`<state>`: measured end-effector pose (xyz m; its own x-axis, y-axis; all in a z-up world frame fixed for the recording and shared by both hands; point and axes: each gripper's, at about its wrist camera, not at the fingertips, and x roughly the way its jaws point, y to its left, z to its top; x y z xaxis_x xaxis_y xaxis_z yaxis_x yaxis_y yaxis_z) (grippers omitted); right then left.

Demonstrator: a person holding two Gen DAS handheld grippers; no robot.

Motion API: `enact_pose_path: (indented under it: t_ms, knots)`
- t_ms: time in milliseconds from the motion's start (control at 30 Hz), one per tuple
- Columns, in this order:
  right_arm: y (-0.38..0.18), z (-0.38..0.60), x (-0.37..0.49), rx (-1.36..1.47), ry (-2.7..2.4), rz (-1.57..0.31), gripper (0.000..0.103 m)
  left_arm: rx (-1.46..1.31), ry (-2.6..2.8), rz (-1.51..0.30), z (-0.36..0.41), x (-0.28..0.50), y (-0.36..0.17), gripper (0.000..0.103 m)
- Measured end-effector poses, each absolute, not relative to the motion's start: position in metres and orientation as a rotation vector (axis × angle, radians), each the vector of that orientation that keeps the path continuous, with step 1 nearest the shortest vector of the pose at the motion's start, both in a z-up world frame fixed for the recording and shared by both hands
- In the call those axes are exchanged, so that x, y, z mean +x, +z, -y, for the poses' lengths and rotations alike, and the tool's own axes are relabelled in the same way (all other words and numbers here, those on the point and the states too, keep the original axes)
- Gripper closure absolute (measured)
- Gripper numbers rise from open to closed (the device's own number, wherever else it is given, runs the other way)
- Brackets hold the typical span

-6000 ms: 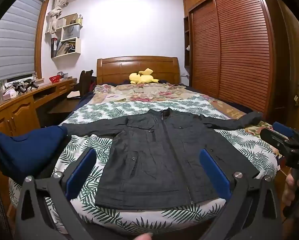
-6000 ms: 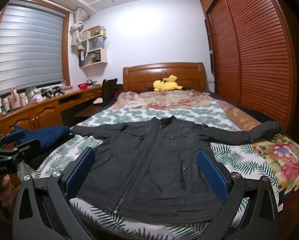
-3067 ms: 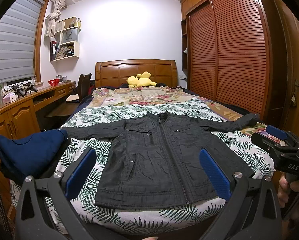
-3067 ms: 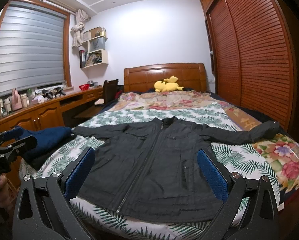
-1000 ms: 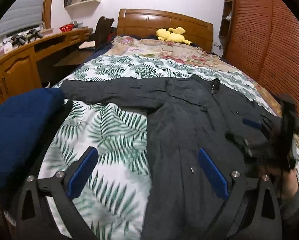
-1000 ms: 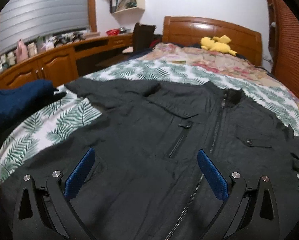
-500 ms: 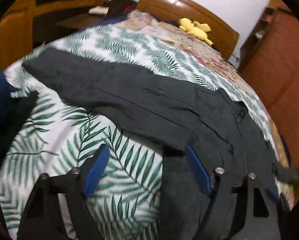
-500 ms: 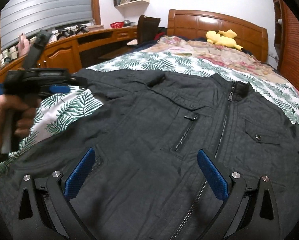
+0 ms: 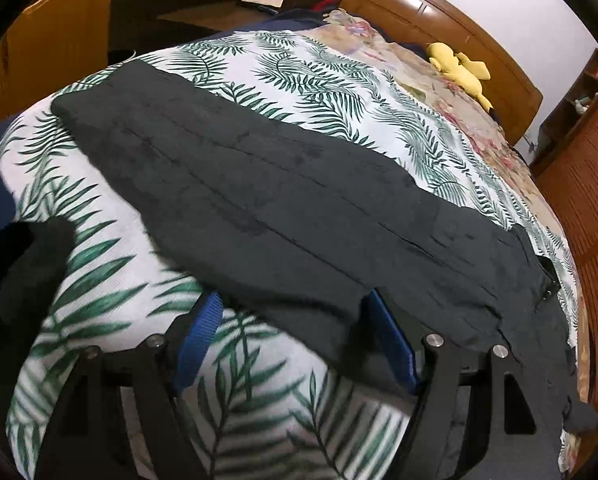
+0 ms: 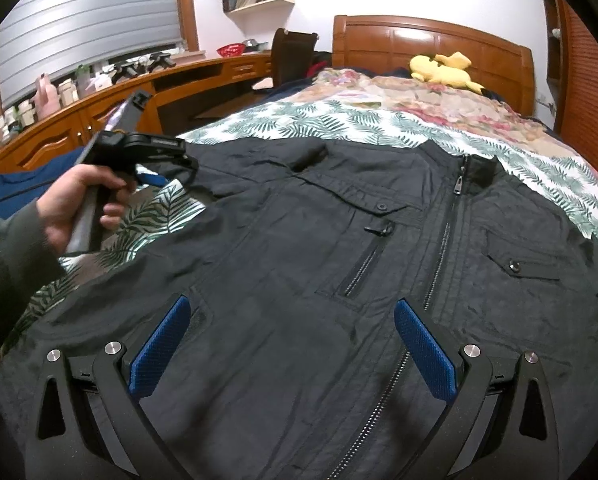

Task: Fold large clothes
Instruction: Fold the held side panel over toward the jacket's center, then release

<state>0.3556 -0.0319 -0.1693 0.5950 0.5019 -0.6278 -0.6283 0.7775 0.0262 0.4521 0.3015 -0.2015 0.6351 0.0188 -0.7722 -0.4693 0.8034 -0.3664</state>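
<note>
A dark grey zip jacket (image 10: 339,280) lies flat, front up, on the bed. Its left sleeve (image 9: 259,192) stretches out across the leaf-print cover. My left gripper (image 9: 295,308) is open, its blue pads astride the sleeve's near edge by the armpit; the right pad (image 9: 391,344) lies partly under the cloth. It also shows in the right wrist view (image 10: 159,168), held by a hand at the sleeve. My right gripper (image 10: 291,320) is open and empty, low over the jacket's lower front beside the zip.
The bed's leaf-print cover (image 9: 319,80) runs to a floral quilt and wooden headboard (image 10: 431,40) with a yellow plush toy (image 10: 443,68). A folded blue garment (image 10: 15,188) lies at the bed's left edge. A wooden desk (image 10: 99,116) is left, a wardrobe right.
My left gripper has dropped and moved forward to the sleeve, its jaws narrowing around the sleeve's edge. My right gripper has held almost still, low over the jacket's front.
</note>
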Motion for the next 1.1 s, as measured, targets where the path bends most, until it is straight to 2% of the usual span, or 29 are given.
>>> enact_pose_path:
  t_ms: [33, 67, 100, 133, 167, 333, 500, 767, 933, 1033, 1100]
  knots:
    - [-0.170, 0.032, 0.356, -0.208, 0.664, -0.663, 0.000, -0.577, 0.290, -0.839, -0.301, 0.455, -0.202, 0.035]
    - [-0.170, 0.031, 0.357, -0.209, 0.666, -0.665, 0.000, -0.560, 0.279, -0.835, -0.300, 0.459, -0.202, 0.052]
    - [-0.170, 0.031, 0.357, -0.208, 0.666, -0.665, 0.000, -0.544, 0.275, -0.834, -0.299, 0.462, -0.203, 0.064]
    - [-0.170, 0.032, 0.357, -0.207, 0.666, -0.665, 0.000, -0.536, 0.264, -0.833, -0.298, 0.465, -0.203, 0.081]
    - [-0.169, 0.031, 0.357, -0.207, 0.665, -0.665, 0.000, -0.520, 0.258, -0.831, -0.295, 0.466, -0.201, 0.087]
    - [-0.165, 0.035, 0.355, -0.206, 0.651, -0.654, 0.000, -0.372, 0.285, -0.777, -0.271, 0.467, -0.169, 0.102]
    - [-0.143, 0.048, 0.348, -0.189, 0.638, -0.605, 0.000, -0.215, 0.248, -0.707, -0.227, 0.461, -0.115, 0.103]
    - [-0.098, 0.110, 0.338, -0.153, 0.518, -0.484, 0.000, 0.072, 0.107, -0.631, -0.101, 0.471, -0.045, 0.103]
    - [-0.086, 0.174, 0.333, -0.124, 0.407, -0.472, 0.000, 0.206, -0.087, -0.716, -0.007, 0.477, -0.056, 0.101]
    - [-0.085, 0.206, 0.331, -0.113, 0.348, -0.484, 0.000, 0.255, -0.155, -0.778, 0.030, 0.464, -0.081, 0.088]
    - [-0.084, 0.219, 0.330, -0.109, 0.332, -0.488, 0.000, 0.257, -0.182, -0.811, 0.042, 0.455, -0.093, 0.084]
